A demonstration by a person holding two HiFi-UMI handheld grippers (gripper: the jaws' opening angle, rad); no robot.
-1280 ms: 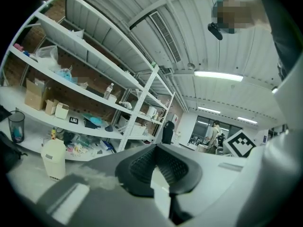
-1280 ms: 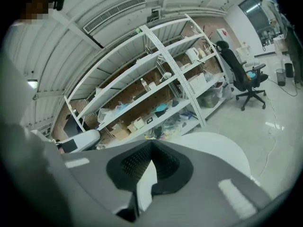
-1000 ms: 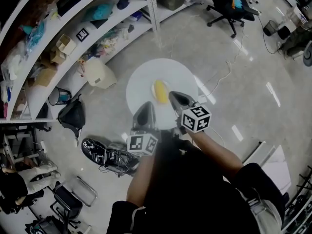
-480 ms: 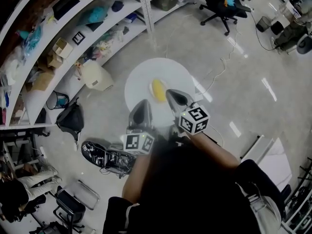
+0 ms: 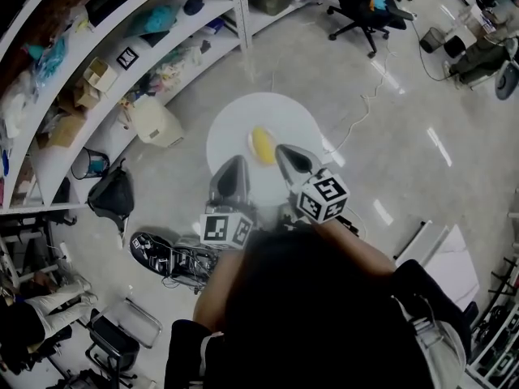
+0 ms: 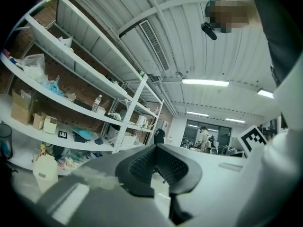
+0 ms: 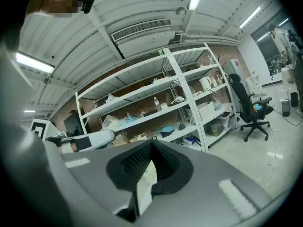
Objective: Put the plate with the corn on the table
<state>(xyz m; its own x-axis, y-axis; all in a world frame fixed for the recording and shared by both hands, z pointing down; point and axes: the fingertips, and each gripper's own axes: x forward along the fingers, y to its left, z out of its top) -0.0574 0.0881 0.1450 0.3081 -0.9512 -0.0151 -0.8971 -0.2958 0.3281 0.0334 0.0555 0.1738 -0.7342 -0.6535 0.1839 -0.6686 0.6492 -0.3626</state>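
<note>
Plate (image 5: 243, 120): white, round, centre of the head view, held level in the air over the floor (image 5: 405, 136). It is gripped at its near rim by both claws, one on each side.

Corn (image 5: 262, 145): one yellow piece lying on the plate, right of its middle, just beyond the right claw's tip.

Left gripper (image 5: 233, 175): below the plate's centre, slightly left, jaws reaching onto the near rim. In the left gripper view the dark ribbed pads (image 6: 142, 167) are closed together, with a thin white edge of the plate pinched between them.

Right gripper (image 5: 288, 159): to the right of the left one, angled up and left onto the rim beside the corn. In the right gripper view its pads (image 7: 135, 167) are fully closed on a thin white sliver of the plate.

Marker cubes: one on each claw, left (image 5: 225, 229) and right (image 5: 324, 197), lower centre of the head view.

Shelves (image 5: 162, 47): white racking across the upper left, stocked with boxes, bags and loose goods.

Jug (image 5: 154, 120): cream-coloured, on the floor at the foot of the shelves, left of the plate.

Black bag (image 5: 111, 194): on the floor, left edge.

Office chair (image 5: 361, 6): black, top right.

Cable (image 5: 365, 112): pale, trailing over the floor right of the plate.
</note>
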